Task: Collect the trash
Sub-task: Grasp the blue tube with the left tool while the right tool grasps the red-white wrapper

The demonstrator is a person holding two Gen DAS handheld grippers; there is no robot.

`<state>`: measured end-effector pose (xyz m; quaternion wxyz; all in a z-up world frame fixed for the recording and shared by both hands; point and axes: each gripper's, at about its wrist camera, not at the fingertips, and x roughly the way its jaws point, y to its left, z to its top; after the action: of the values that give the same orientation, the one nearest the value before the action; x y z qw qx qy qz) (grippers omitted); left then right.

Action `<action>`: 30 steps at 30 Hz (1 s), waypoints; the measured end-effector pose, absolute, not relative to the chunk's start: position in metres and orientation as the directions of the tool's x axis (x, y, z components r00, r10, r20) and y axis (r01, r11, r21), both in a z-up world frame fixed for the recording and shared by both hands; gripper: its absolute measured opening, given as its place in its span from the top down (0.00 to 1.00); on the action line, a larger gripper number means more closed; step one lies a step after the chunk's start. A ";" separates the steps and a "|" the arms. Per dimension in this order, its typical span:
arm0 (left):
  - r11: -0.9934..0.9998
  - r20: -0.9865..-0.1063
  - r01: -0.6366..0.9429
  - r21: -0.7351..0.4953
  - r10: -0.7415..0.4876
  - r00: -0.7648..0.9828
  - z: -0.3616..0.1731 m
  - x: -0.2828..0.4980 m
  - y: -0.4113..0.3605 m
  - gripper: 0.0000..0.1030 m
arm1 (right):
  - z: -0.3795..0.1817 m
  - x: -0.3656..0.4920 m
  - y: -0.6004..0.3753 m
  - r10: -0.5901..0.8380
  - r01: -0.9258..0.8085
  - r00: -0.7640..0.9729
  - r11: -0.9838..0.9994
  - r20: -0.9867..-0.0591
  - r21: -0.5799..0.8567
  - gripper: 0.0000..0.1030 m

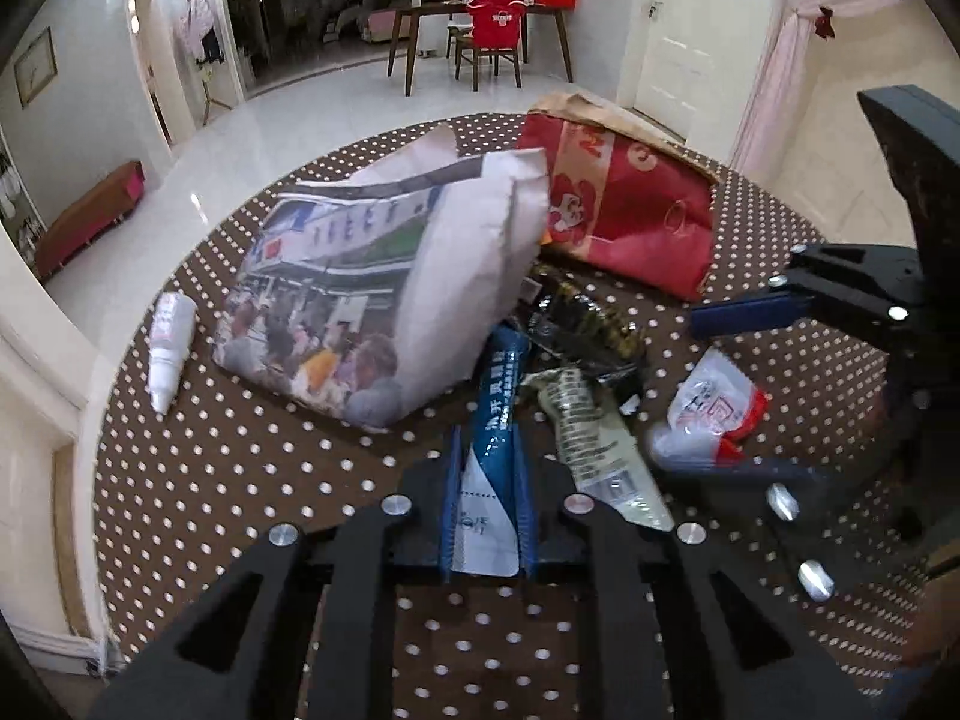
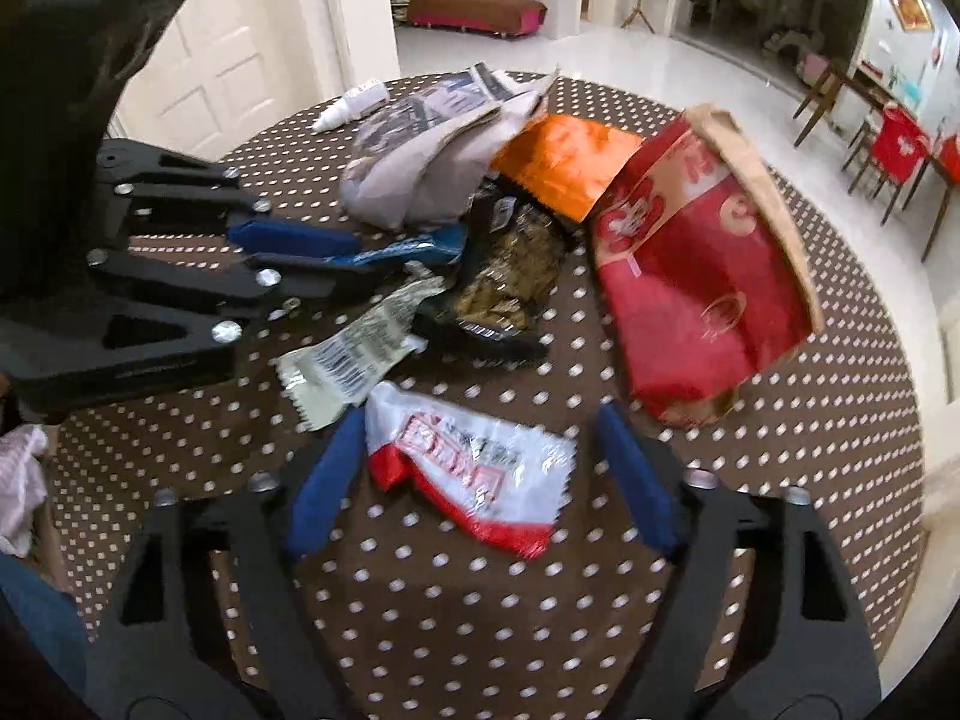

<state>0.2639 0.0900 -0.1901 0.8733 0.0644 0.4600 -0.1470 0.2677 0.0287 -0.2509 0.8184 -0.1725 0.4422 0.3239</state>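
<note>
One blue-white wrapper (image 1: 493, 456), crumpled, clamped in left gripper (image 1: 487, 510)

You are in a home's living-dining area. A wooden dining table (image 1: 480, 12) with chairs (image 1: 489, 54), a cushioned bench (image 2: 477, 12) and panelled doors (image 1: 678, 48) surround your polka-dot tablecloth (image 1: 240, 480).

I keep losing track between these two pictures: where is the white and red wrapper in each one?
Left wrist view: the white and red wrapper lies at the right, below the right claw.
Right wrist view: it lies at the lower centre, between the open right claw's fingers.
Shared landmark: the big red paper bag, beyond it in both.
</note>
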 end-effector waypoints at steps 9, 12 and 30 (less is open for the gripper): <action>0.952 -0.816 0.305 0.022 -0.159 0.556 -0.193 0.251 0.086 0.67 | -0.247 0.266 -0.005 0.422 -0.636 0.388 0.766 -0.819 0.094 0.80; 0.955 -0.819 0.296 -0.004 -0.174 0.547 -0.192 0.253 0.081 0.90 | -0.242 0.266 -0.024 0.476 -0.593 0.389 0.784 -0.789 0.181 0.82; 0.952 -0.696 0.290 -0.096 -0.273 0.665 -0.107 0.216 0.066 0.91 | -0.198 0.257 -0.136 0.648 -0.458 0.494 0.761 -0.579 0.460 0.82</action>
<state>0.2156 0.0661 -0.1071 0.9123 0.0113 0.3793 -0.1542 0.2570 -0.1360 -0.1979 0.8556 0.1233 0.3852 0.3231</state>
